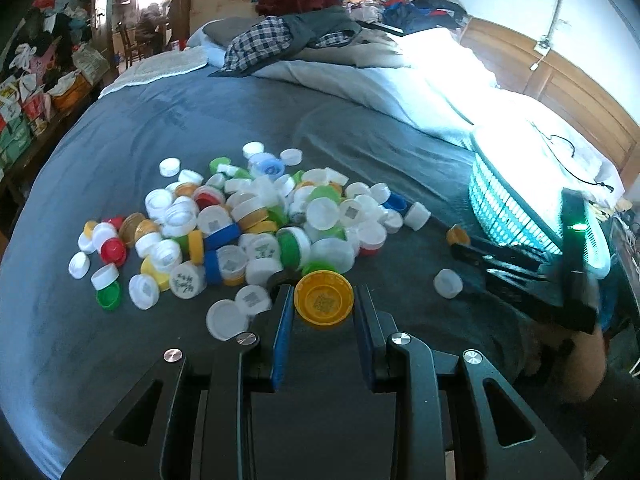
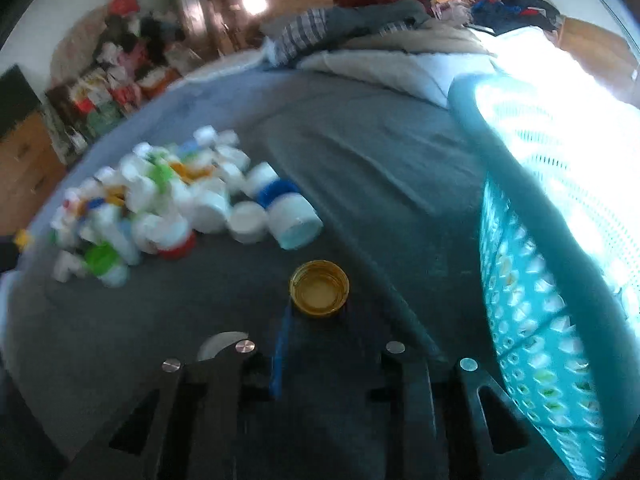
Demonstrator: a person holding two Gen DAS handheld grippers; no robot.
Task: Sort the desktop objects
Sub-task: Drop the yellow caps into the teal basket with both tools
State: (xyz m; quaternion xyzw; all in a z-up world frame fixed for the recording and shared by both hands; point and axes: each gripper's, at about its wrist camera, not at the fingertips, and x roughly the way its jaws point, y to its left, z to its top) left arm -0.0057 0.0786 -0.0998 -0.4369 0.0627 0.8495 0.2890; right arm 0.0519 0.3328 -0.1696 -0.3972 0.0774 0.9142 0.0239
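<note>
A heap of plastic bottle caps [image 1: 256, 224] in white, yellow, green, blue and red lies on the grey bedspread [image 1: 120, 152]. My left gripper [image 1: 324, 300] is shut on a yellow cap [image 1: 324, 302] at the near edge of the heap. In the blurred right wrist view an amber cap [image 2: 319, 288] lies open side up on the bedspread, right at the tips of my right gripper [image 2: 318, 314]. Its jaws stand a little apart around the cap's near edge without pressing it. The left wrist view shows that gripper [image 1: 454, 244] low at the right, beside the same cap [image 1: 458, 235].
A teal perforated basket [image 1: 516, 204] stands on the bed to the right, close to the right gripper [image 2: 532, 288]. A lone white cap [image 1: 448, 283] lies between the two grippers. Pillows and piled clothes [image 1: 304, 36] fill the far side of the bed.
</note>
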